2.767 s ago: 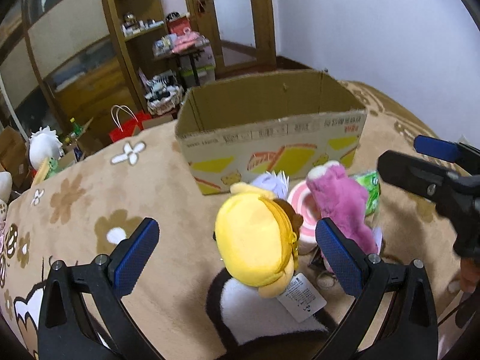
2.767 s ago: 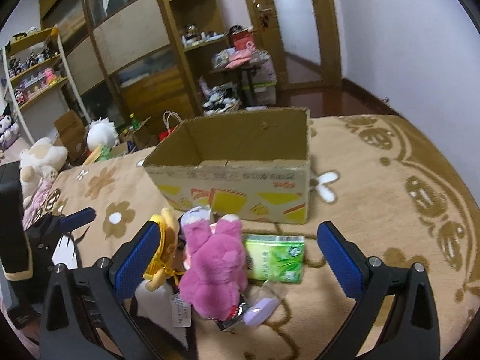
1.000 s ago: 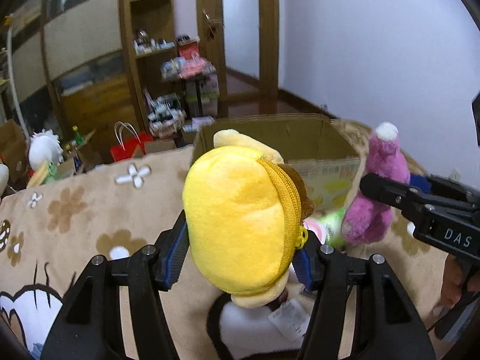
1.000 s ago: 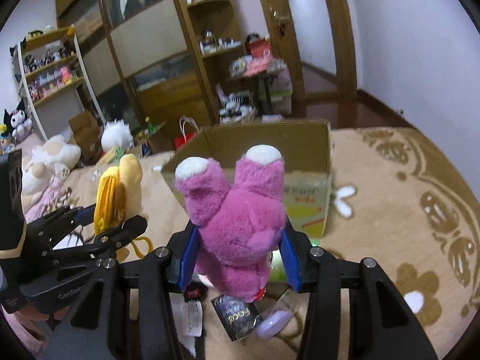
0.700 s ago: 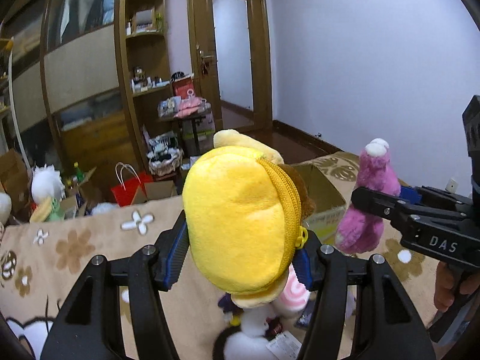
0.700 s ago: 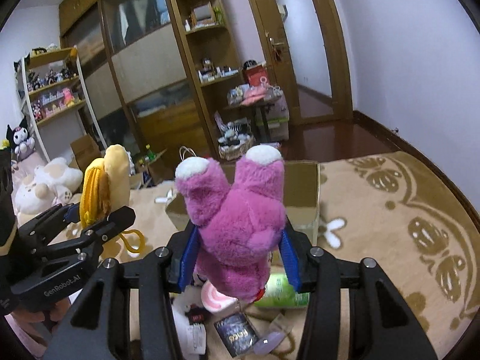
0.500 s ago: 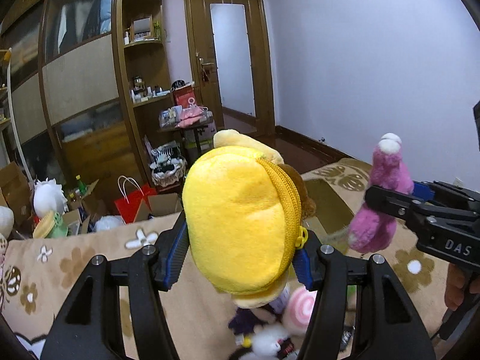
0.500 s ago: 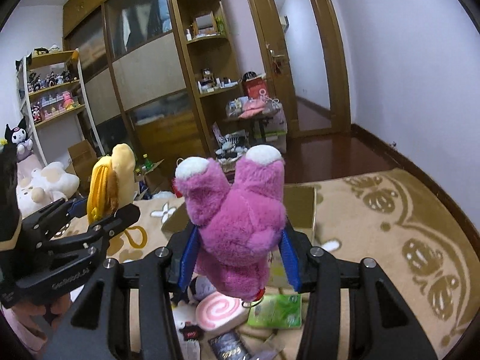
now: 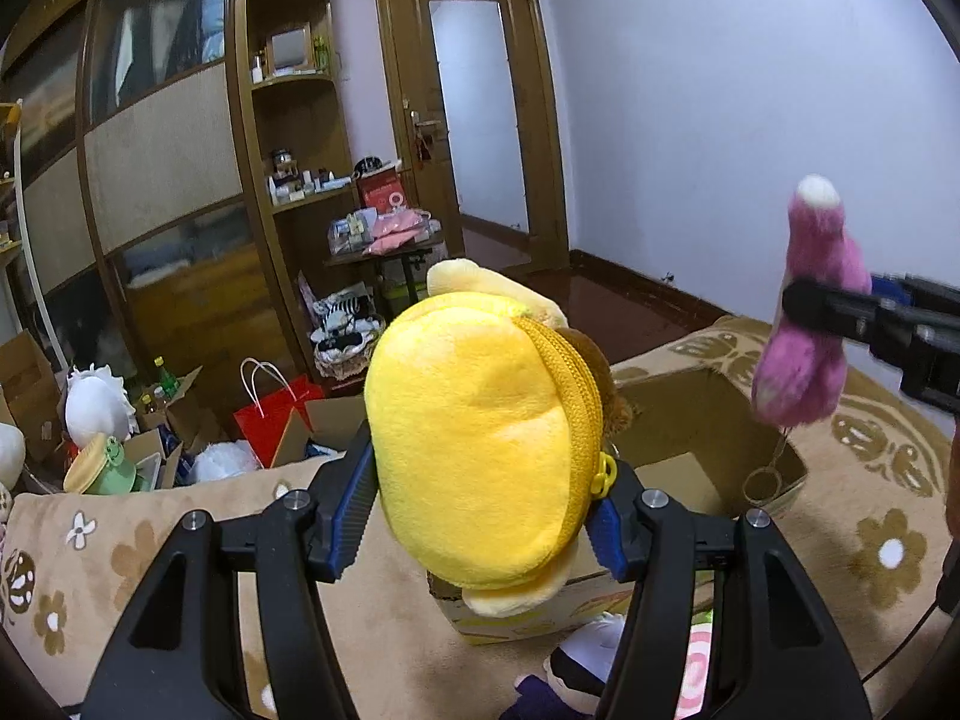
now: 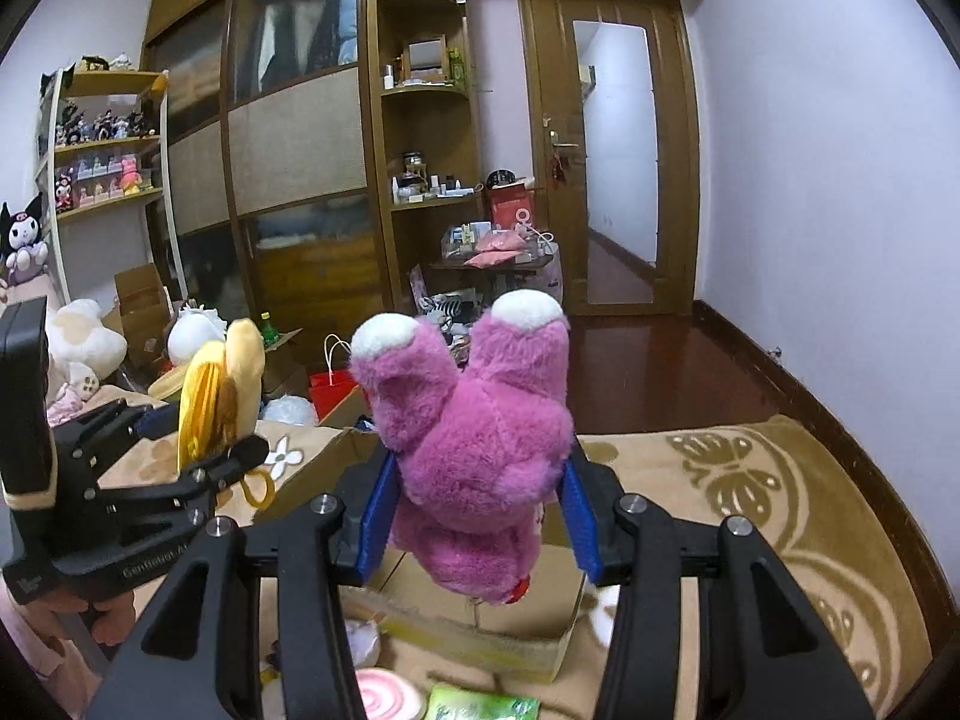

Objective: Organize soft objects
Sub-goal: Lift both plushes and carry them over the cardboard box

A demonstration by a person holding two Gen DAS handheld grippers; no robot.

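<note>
Left wrist view shows the left gripper squeezing a yellow plush toy, held up over the cardboard box on the flowery blanket. At 3 o'clock the right gripper squeezes a pink plush toy above that same box, with a pink swirl toy lying at 6 o'clock.

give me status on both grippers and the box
Left gripper shut on yellow zippered plush. Right gripper shut on pink furry plush. Open cardboard box below, nothing blocking.
</note>
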